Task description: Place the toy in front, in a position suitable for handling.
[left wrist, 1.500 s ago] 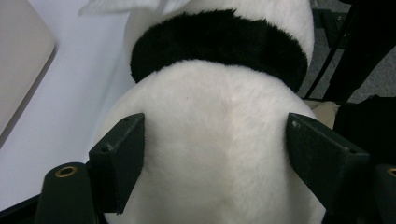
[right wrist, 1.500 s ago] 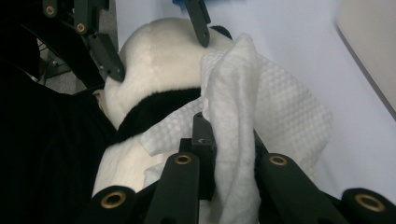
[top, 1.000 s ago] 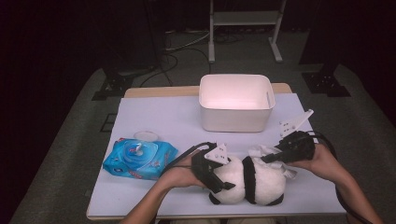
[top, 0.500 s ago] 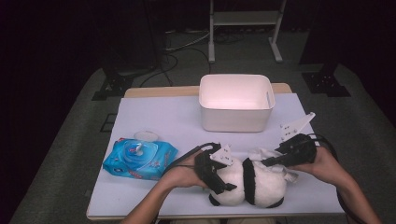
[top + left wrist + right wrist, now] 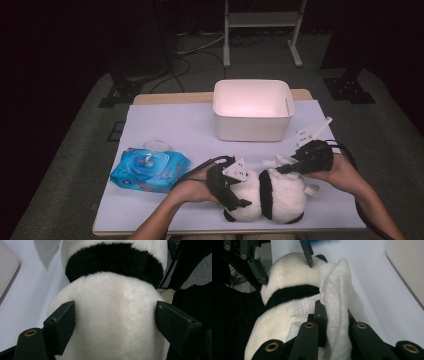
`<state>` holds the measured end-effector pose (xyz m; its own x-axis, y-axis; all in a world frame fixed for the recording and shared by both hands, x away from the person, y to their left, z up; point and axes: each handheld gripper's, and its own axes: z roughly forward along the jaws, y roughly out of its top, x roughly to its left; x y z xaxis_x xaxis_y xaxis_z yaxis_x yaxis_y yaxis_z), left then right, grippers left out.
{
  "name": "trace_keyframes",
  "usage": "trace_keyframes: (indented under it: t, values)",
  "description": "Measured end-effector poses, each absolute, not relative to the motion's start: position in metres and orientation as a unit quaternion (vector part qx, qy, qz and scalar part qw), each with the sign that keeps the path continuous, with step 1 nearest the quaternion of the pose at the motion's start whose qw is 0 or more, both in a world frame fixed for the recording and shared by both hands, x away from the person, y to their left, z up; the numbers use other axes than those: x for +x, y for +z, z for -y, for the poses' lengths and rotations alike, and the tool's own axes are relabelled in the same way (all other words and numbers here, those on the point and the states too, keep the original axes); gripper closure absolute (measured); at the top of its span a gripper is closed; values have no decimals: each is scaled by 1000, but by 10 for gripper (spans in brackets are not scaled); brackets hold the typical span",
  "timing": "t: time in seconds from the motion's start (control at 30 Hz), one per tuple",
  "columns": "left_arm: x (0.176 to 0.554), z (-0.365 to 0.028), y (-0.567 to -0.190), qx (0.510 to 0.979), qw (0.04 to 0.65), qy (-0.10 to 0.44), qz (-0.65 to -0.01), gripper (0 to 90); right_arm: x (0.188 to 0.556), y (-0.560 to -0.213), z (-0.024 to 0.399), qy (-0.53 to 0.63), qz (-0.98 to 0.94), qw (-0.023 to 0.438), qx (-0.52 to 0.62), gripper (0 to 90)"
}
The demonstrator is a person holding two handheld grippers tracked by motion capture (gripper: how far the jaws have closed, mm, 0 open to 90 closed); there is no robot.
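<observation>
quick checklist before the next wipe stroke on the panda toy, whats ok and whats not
1. Left tongs hold the panda plush: ok, its jaws press the white fur on both sides.
2. Right tongs shut on the white wipe: ok, the cloth is pinched between them.
3. Wipe touching the plush: ok, it drapes onto the fur by the black band.
4. Plush resting on the white table: ok.
5. White bin out of the stroke path: ok, it stands apart behind.
6. Wipes pack lid closed: not ok, the flap stands open.
</observation>
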<state>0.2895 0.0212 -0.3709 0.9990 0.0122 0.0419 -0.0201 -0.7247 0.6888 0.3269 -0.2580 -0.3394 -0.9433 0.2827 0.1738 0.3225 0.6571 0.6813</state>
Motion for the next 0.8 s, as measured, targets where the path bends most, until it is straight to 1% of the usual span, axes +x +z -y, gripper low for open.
trace_keyframes:
  t: [0.27, 0.47, 0.8]
  values:
    - [290, -23, -373, 925, 380, 20, -9, 184, 307, -344, 299, -410, 892, 6, -192, 808]
    - [292, -23, -373, 924, 381, 21, -14, 184, 291, -352, 315, -419, 885, 12, -204, 807]
    - [294, -20, -371, 925, 378, 24, -23, 181, 279, -350, 310, -422, 887, 6, -188, 808]
